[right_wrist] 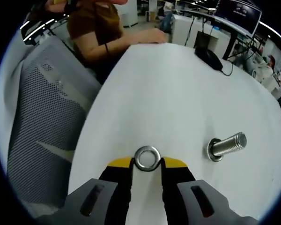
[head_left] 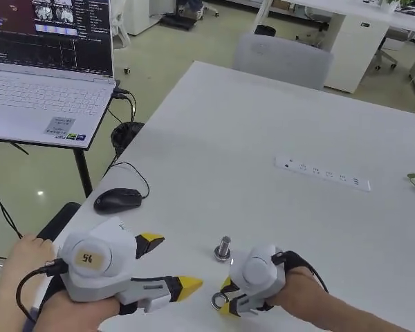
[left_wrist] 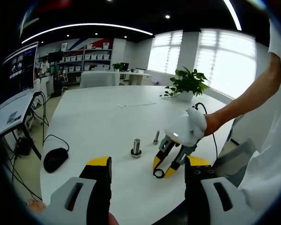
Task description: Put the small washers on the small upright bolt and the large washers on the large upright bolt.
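Head view: a white table (head_left: 263, 152) is seen in an open office. A black mouse (head_left: 117, 200) and a white power strip (head_left: 323, 173) are laid on it, and an open laptop (head_left: 41, 90) is set on a stand beside it. Windows, shelves and a potted plant (left_wrist: 187, 84) are shown in the left gripper view. A yellow sticker on the left gripper (head_left: 171, 261) is printed with digits beginning with 5; the rest cannot be read. Its jaws are spread wide. A washer (head_left: 218, 301) is pinched at the tips of the right gripper (head_left: 223, 299), near the upright large bolt (head_left: 223, 248). The small bolt (left_wrist: 156, 137) is stood close by.
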